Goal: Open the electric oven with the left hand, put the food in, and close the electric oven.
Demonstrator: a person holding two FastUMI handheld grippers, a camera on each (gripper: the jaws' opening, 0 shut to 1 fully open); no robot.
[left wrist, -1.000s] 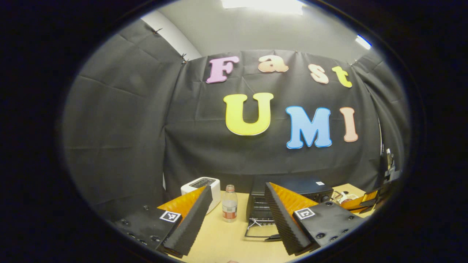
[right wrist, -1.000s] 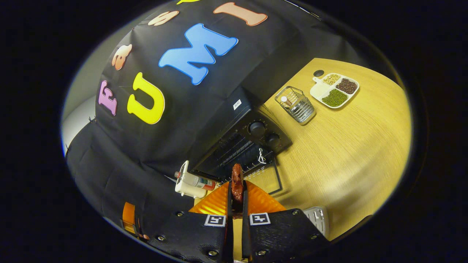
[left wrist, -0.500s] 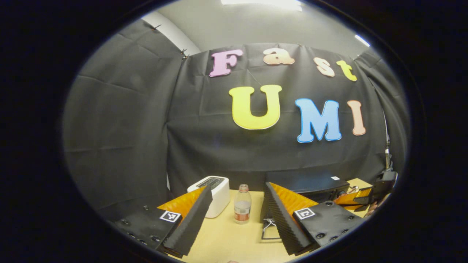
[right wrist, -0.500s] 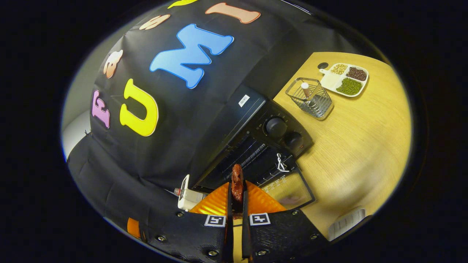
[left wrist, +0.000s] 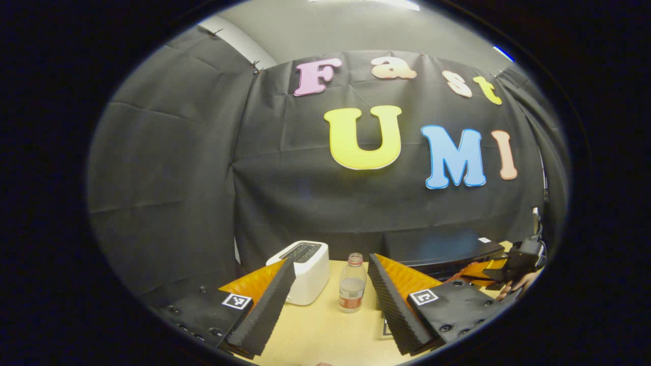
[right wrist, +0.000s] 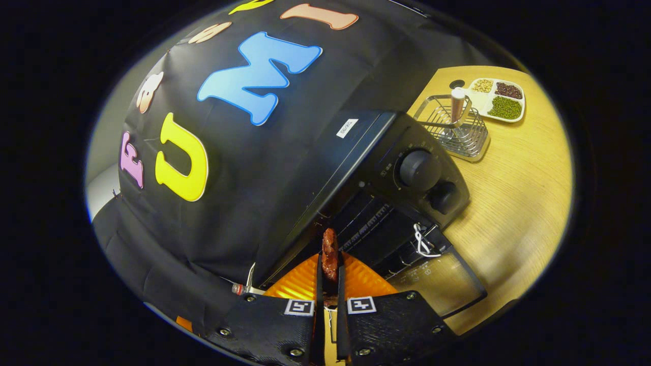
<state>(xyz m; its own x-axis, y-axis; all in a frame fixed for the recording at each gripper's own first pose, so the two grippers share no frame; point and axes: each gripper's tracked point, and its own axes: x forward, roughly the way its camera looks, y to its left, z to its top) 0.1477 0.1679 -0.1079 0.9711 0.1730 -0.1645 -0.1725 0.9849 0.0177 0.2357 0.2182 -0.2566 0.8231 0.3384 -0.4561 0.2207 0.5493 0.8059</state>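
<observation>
A black electric oven [right wrist: 386, 168] stands on the wooden table with its glass door [right wrist: 437, 284] folded down and the dark cavity [right wrist: 371, 223] showing. My right gripper [right wrist: 329, 259] is shut on a reddish-brown piece of food [right wrist: 329, 251], held just in front of the cavity's mouth. In the left gripper view the oven [left wrist: 442, 246] sits at the right, and my left gripper [left wrist: 330, 284] stands open over the table with nothing between its fingers. The other gripper [left wrist: 503, 267] and a hand appear at the oven's front.
A white toaster [left wrist: 307, 269] and a clear bottle [left wrist: 352, 290] stand left of the oven. Right of the oven are a wire basket [right wrist: 455, 127] with a small bottle in it and a divided white tray of beans [right wrist: 496, 94]. Bare table [right wrist: 513, 188] lies right of the door.
My right gripper has carried the food closer to the open oven, which now looms larger. My left gripper has drawn away leftward; the oven slid right in its view.
</observation>
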